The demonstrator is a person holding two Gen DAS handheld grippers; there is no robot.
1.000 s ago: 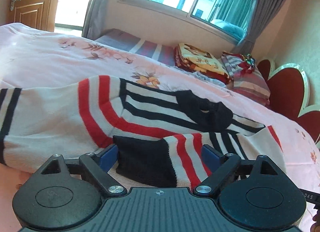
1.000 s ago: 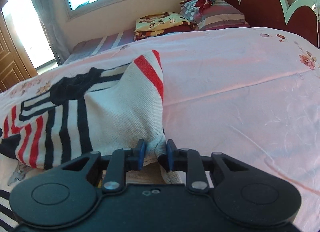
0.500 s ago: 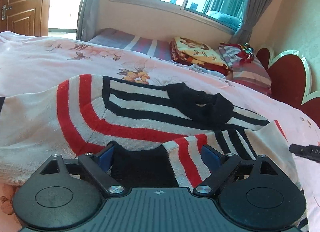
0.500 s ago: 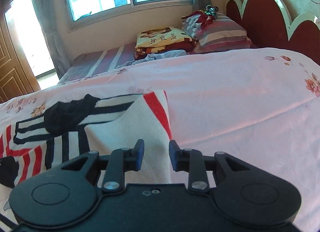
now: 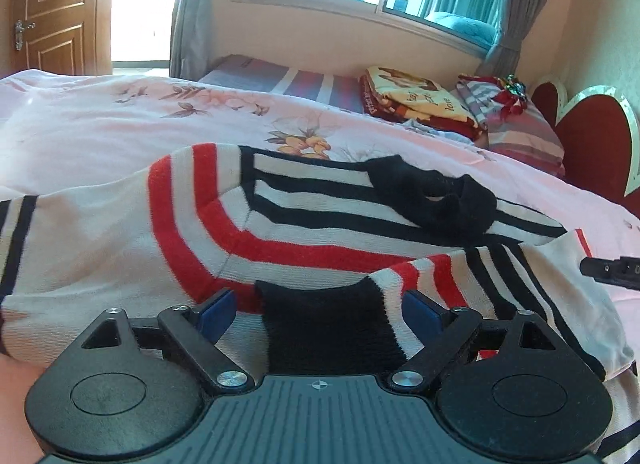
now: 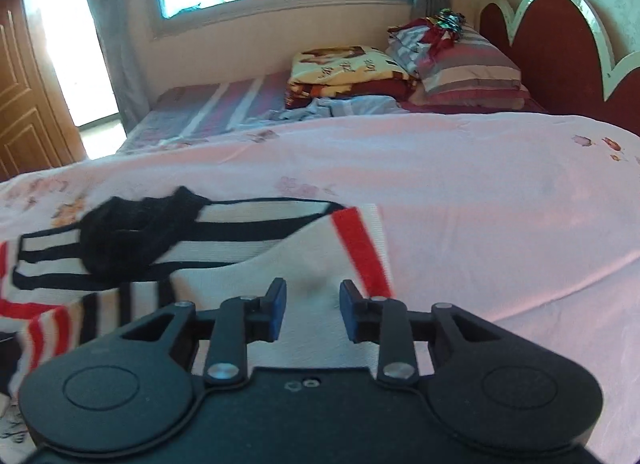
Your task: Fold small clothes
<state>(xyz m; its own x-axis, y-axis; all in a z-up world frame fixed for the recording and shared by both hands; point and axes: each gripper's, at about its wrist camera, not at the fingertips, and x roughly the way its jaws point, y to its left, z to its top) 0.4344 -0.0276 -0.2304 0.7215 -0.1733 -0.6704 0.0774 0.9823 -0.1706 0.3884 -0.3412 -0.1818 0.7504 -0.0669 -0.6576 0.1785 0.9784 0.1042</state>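
Note:
A white knit sweater [image 5: 320, 232] with red and black stripes and a black collar [image 5: 436, 196] lies spread on the pink bedspread [image 5: 120, 132]. My left gripper [image 5: 320, 310] stands open wide, and the black cuff [image 5: 328, 324] of a folded-in sleeve lies between its blue pads without touching them. In the right wrist view the sweater [image 6: 240, 264] lies flat, its red-striped side folded over the body. My right gripper [image 6: 312, 308] hovers just above that fold; its jaws are opening and the pads press on nothing. A black tip of it shows at the left view's right edge.
Folded blankets [image 6: 344, 68] and striped pillows [image 6: 468, 68] are stacked by the red scalloped headboard [image 6: 560, 44]. A window runs along the far wall and a wooden door [image 5: 52, 8] stands at the left. Bare pink bedspread [image 6: 480, 192] stretches to the right of the sweater.
My right gripper has let go of the sweater's edge, widened its jaws and drawn back. The lifted fold has dropped flat onto the sweater. The left gripper has stayed open over the cuff.

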